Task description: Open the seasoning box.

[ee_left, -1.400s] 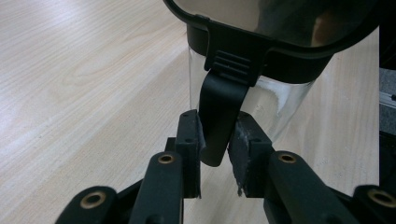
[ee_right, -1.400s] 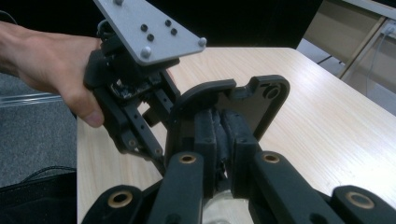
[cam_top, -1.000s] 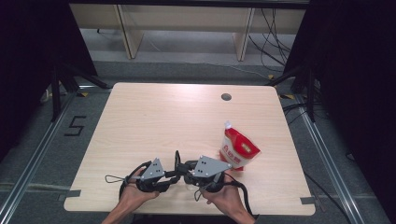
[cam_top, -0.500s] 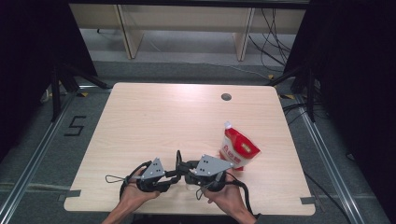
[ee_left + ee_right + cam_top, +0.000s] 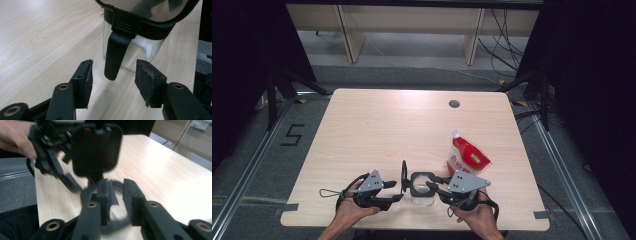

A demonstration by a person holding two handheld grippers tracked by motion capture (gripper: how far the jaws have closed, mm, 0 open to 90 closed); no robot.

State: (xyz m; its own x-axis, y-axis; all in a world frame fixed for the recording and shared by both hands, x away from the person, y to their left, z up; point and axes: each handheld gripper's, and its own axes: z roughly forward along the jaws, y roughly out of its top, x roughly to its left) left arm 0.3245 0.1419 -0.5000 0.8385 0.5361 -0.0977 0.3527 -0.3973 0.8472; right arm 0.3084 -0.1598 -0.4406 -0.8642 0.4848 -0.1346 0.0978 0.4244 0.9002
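Glass jar is sitting at the near table edge between both grippers with its black lid flipped up, so the opening step looks done and both are letting go. Left gripper jaws have just been opening and are standing apart either side of the latch, touching nothing. Right gripper jaws, also just opening, are parting narrowly over the rim; next probably calls for reaching right to the red pouch.

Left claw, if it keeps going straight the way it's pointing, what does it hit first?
Most likely the black latch tab hanging down the glass jar; it sits in line with the gap of the open left claw, though depth is hard to judge.
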